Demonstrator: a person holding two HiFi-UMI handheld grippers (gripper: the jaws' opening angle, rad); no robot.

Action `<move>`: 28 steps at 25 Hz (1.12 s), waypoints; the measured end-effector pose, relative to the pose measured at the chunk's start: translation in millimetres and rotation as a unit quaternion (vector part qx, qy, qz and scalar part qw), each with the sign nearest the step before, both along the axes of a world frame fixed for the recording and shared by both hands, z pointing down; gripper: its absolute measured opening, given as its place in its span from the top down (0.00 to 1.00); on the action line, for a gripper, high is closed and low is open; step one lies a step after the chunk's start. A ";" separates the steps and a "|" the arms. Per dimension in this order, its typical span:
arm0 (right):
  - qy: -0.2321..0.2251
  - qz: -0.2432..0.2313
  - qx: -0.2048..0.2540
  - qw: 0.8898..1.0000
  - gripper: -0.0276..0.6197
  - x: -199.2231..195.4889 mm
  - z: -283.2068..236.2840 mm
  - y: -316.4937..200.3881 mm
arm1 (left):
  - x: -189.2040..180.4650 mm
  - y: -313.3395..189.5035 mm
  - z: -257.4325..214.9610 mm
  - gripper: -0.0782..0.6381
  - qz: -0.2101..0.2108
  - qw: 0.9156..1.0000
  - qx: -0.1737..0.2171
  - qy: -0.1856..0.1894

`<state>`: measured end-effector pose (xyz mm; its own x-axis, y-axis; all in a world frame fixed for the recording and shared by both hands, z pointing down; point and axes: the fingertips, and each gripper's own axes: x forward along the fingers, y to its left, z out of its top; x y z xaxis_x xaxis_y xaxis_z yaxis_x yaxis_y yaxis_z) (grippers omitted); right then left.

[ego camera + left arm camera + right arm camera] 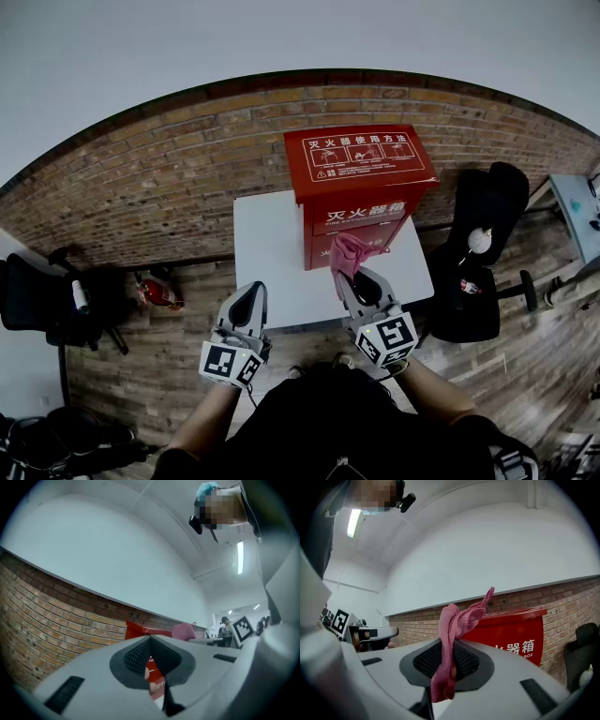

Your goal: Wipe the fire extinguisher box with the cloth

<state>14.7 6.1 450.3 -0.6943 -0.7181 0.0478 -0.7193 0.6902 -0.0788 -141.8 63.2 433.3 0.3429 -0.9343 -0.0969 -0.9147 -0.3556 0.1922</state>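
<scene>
Bright, even indoor light falls from a ceiling tube lamp [240, 557]. Fisheye distortion bows the brick wall [169, 187], the corners vignette dark, and the left gripper [150, 641] looms soft.

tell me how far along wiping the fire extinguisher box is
Done: the right gripper is shut on the pink cloth. In hand: the cloth is raised before the front of the red box; contact cannot be confirmed. The left gripper is shut, empty. Left: wiping the box.
</scene>
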 end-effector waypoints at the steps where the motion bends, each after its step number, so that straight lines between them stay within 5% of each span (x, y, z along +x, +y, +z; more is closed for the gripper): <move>1: 0.002 -0.005 0.002 1.000 0.84 0.3 -0.6 -0.1 | 5.9 -0.7 0.4 0.84 0.005 1.000 0.001 0.000; 28: -0.004 -0.042 -0.017 0.999 0.84 43.8 10.4 -28.8 | 63.5 -24.4 17.1 0.84 0.005 1.000 -0.022 -0.001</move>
